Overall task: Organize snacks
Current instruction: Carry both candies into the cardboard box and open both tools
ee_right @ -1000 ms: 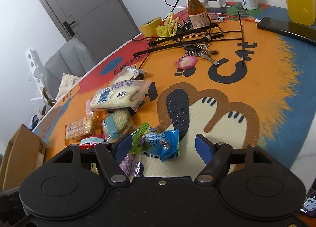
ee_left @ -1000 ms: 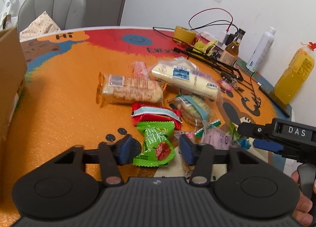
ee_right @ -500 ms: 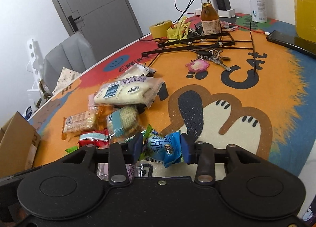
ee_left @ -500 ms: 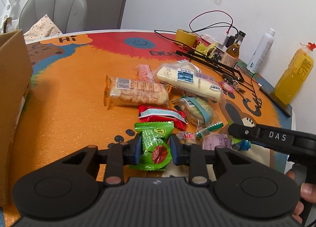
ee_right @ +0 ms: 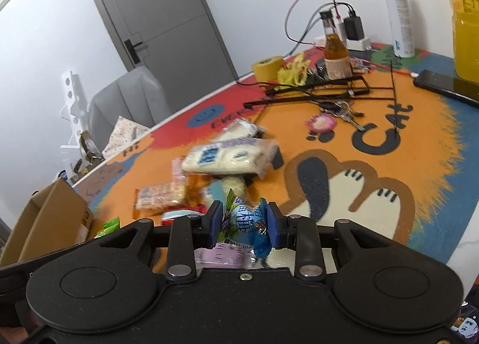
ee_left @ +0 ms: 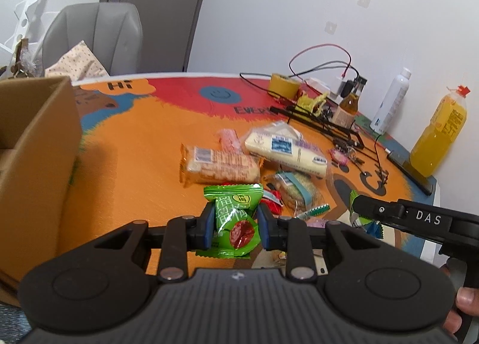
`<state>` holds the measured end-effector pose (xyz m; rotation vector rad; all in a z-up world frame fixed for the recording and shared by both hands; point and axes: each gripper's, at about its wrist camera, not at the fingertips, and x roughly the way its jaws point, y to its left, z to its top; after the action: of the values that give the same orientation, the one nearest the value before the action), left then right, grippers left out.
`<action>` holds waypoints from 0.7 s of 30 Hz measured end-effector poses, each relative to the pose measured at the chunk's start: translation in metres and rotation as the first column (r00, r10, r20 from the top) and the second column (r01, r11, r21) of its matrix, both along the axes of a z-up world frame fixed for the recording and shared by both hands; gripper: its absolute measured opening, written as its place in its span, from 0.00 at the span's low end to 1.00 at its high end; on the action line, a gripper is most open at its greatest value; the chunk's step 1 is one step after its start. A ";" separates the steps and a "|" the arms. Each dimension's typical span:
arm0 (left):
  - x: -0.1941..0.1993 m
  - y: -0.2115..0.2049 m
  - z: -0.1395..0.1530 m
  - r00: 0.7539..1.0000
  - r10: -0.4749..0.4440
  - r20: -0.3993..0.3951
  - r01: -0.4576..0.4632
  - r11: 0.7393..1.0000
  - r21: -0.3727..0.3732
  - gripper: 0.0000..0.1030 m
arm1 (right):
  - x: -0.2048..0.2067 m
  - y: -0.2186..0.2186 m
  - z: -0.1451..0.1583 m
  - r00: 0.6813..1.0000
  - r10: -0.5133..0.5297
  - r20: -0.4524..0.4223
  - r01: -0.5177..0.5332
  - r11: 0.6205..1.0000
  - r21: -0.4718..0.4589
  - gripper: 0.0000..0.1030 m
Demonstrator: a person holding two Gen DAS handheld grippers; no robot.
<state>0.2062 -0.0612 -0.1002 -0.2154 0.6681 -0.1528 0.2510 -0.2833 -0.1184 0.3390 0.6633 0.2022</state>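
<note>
Both my grippers tilt down toward the table (ee_left: 125,170). Left gripper (ee_left: 235,225) is clamped on a green candy packet (ee_left: 235,218), its long axis running away from me, top end sticking out far of the pads. Right gripper (ee_right: 245,222) pinches a blue candy packet (ee_right: 250,221), crumpled between the pads, above the near snack pile.

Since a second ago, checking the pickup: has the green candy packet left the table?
Yes. The green candy packet, clamped in the left tongs, has risen off the table mat, now overlapping the red wrapper.
</note>
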 end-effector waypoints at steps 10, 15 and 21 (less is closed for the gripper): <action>-0.020 0.017 0.024 0.998 0.034 0.056 -0.034 0.999 0.002 0.28 | -0.009 0.023 0.017 0.998 0.054 0.036 -0.055 0.998 0.012 0.29; -0.029 0.030 0.035 0.995 0.062 0.081 -0.062 0.998 0.002 0.28 | -0.010 0.037 0.026 0.994 0.090 0.055 -0.091 0.996 0.018 0.29; -0.037 0.050 0.045 0.989 0.107 0.102 -0.108 0.994 0.004 0.28 | -0.008 0.059 0.035 0.987 0.141 0.077 -0.144 0.989 0.026 0.29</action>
<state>0.1692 -0.0116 -0.0549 -0.2320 0.5541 -0.0568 0.2429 -0.2246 -0.0837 0.3130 0.6110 0.3605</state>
